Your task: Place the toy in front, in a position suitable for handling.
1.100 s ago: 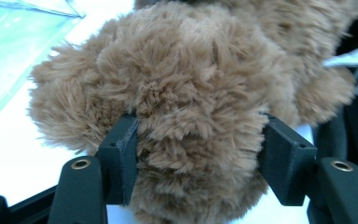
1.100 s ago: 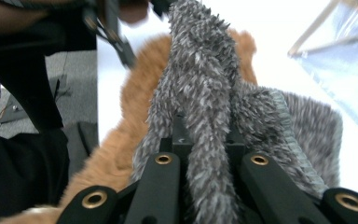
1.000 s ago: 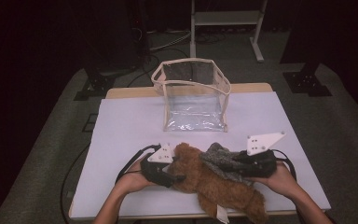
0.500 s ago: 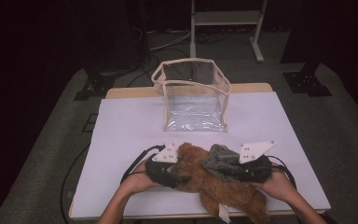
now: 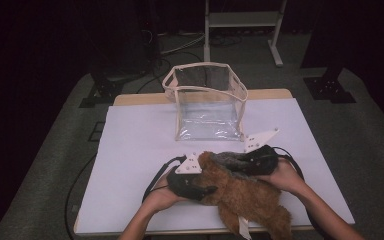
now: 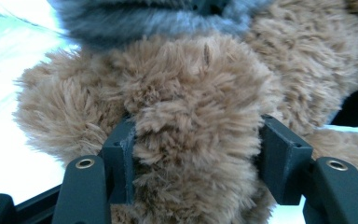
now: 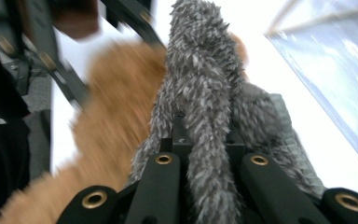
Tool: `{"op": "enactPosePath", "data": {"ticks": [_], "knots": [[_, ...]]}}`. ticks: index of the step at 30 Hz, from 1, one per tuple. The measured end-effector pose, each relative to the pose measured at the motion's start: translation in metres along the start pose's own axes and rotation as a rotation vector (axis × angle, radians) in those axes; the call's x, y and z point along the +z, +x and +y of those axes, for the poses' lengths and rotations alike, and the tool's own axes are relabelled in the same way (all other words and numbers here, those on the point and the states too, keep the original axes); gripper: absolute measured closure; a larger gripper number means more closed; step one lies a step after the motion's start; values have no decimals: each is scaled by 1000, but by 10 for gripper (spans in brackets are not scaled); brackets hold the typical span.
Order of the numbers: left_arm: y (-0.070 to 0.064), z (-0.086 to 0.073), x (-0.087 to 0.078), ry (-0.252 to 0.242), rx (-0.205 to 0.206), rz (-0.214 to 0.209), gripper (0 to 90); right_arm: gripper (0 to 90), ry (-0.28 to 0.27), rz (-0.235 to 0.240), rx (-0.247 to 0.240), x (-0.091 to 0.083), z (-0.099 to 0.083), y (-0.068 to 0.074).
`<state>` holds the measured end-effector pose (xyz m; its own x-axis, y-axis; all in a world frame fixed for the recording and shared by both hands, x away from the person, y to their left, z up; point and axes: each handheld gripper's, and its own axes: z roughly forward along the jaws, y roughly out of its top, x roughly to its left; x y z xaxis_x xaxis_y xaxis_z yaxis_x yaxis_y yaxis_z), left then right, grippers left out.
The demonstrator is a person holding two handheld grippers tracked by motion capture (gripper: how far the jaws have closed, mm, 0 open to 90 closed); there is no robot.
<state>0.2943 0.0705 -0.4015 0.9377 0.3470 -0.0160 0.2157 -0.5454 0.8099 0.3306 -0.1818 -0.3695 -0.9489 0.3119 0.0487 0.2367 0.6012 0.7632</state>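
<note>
High view: a white-covered desk point(image 5: 140, 150) carries a clear plastic bag with cream trim point(image 5: 207, 102) standing open and upright toward 12 o'clock, and a brown plush toy point(image 5: 245, 192) lying near the desk edge at 6 o'clock. A grey furry part point(image 5: 230, 160) of the plush sits on its 12 o'clock side, well apart from the bag. The left tongs point(image 5: 202, 190) meet the brown plush from 9 o'clock, held by the left hand point(image 5: 162, 197). The right tongs point(image 5: 245, 162) meet the grey part from 3 o'clock, held by the right hand point(image 5: 285, 177). A white label point(image 5: 243, 227) hangs from the plush at the 6 o'clock edge. Left gripper view: the left tongs point(image 6: 198, 149) are pinching a thick tuft of the brown plush toy point(image 6: 191, 102), one black jaw on each side of it, with the fur bulging between them; the grey furry part point(image 6: 144, 18) lies at 12 o'clock. Right gripper view: the right tongs point(image 7: 209, 144) are pressed onto a strip of the grey furry part point(image 7: 200, 84), which rises toward 12 o'clock; the brown plush toy point(image 7: 112, 116) lies blurred at 9 o'clock and the clear bag point(image 7: 335, 70) at 2 o'clock.
</note>
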Motion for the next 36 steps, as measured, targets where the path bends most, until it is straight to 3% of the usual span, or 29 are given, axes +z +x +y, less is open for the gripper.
{"op": "enactPosePath", "data": {"ticks": [5, 12, 17, 21, 25, 29, 32, 36], "knots": [[1, 3, 0, 18, 29, 12, 371, 810, -49, 60, -30, 6, 18, 15], [7, -3, -10, 23, 91, -16, 360, 810, -6, 32, 8, -6, -6, 9], [8, -5, -11, 41, 108, -26, 358, 808, -12, 23, -26, 8, 10, 8], [10, -7, -12, 42, 97, -24, 356, 807, -53, 40, 4, 25, 22, 1], [13, -9, -13, 40, 95, -17, 359, 807, -61, 50, 27, 19, 16, 3], [16, -9, -11, 31, 72, -4, 368, 804, -63, 65, 37, -7, 5, 22], [19, -6, -10, 34, 60, 10, 373, 804, -72, 62, 12, -20, 2, 41], [20, -4, -9, 36, 50, 16, 369, 806, -17, 19, -26, -18, -4, 53]]}}
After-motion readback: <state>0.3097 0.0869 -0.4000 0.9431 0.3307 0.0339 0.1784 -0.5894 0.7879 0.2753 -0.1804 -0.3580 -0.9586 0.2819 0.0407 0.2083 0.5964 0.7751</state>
